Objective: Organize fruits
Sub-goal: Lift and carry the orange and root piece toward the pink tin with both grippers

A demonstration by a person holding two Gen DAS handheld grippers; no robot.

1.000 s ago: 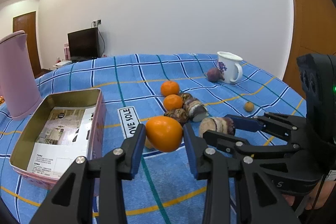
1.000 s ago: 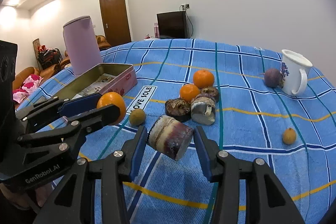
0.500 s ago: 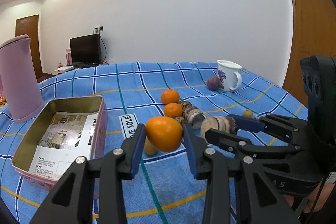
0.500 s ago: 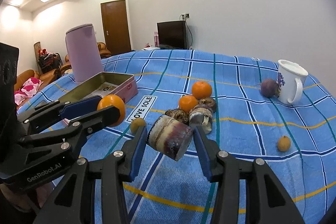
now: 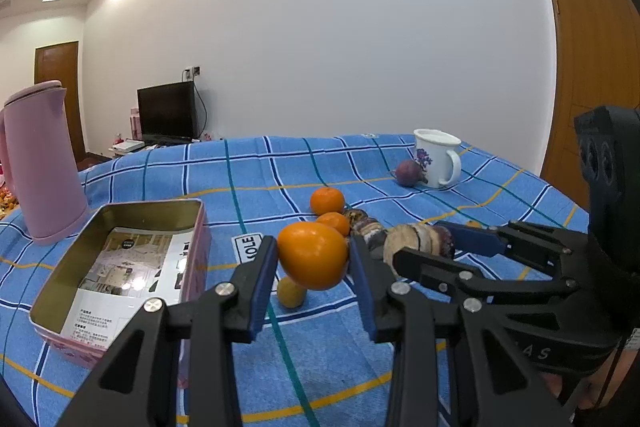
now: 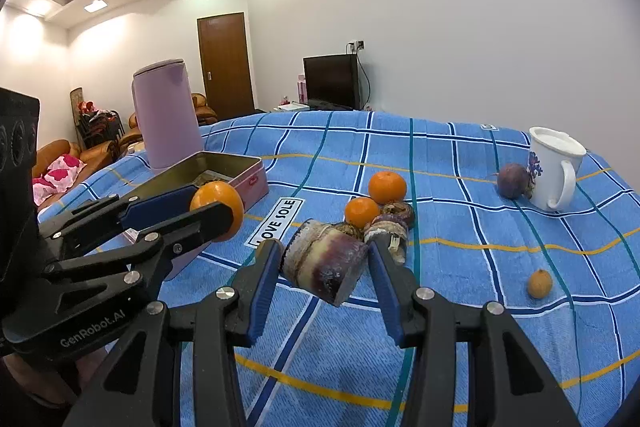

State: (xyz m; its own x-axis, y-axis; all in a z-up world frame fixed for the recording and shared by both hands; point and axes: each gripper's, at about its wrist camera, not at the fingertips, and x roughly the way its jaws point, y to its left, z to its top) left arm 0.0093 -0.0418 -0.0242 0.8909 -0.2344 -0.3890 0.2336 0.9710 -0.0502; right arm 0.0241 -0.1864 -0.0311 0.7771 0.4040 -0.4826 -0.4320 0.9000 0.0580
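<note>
My left gripper (image 5: 314, 257) is shut on a large orange (image 5: 313, 254) and holds it above the blue checked cloth, right of the open pink tin (image 5: 120, 263). My right gripper (image 6: 324, 263) is shut on a cut purple-brown sugarcane piece (image 6: 323, 267), also lifted. Each gripper shows in the other's view: the left (image 6: 218, 207), the right (image 5: 416, 247). Two oranges (image 6: 387, 187) (image 6: 361, 212) and more cane pieces (image 6: 390, 227) lie in a cluster mid-table. A small yellow fruit (image 5: 291, 291) lies under the held orange.
A pink kettle (image 5: 40, 163) stands behind the tin. A white mug (image 6: 554, 167) with a purple round fruit (image 6: 513, 180) beside it stands far right. Another small yellow fruit (image 6: 539, 283) lies at the right. A "LOVE SOLE" label (image 6: 278, 221) lies on the cloth.
Both grippers have risen and tilted up a little, each still holding its item. Table objects have not moved.
</note>
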